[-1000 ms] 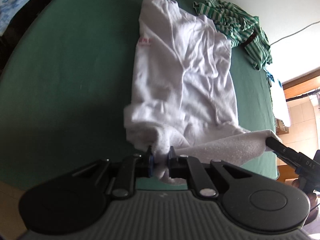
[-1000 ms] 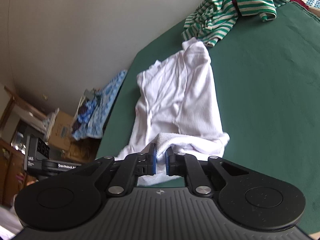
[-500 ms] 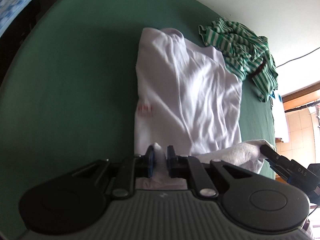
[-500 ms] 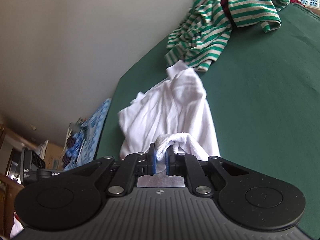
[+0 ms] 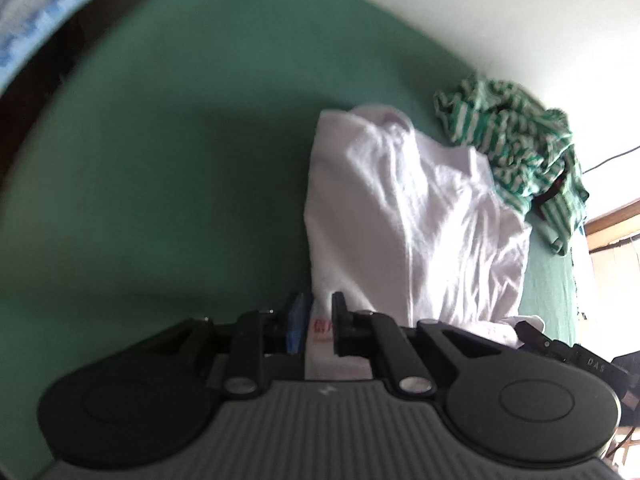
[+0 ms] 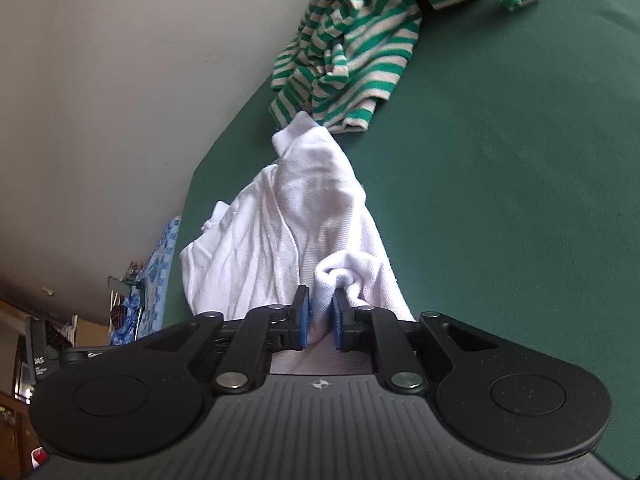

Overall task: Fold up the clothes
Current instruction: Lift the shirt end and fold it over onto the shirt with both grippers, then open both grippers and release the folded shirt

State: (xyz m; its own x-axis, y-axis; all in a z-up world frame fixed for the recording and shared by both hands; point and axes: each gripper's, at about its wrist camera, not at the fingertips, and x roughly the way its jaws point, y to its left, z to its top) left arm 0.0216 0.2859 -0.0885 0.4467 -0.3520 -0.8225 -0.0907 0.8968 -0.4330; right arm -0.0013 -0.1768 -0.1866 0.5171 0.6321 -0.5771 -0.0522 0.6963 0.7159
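Carried the white shirt (image 5: 416,216) hem forward over its body for the fold, left gripper (image 5: 318,322) and right gripper (image 6: 319,322) jaws now easing apart, cloth between them.

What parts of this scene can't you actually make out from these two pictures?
- Left wrist view: the red print on the white shirt is blurred and partly hidden by the left gripper, so unreadable.
- Right wrist view: the shirt's near edge is hidden under the right gripper, whose jaws have just been opening with cloth between them.
- Right wrist view: the striped shirt is cut off by the top edge.
- Both views: the person is out of frame.
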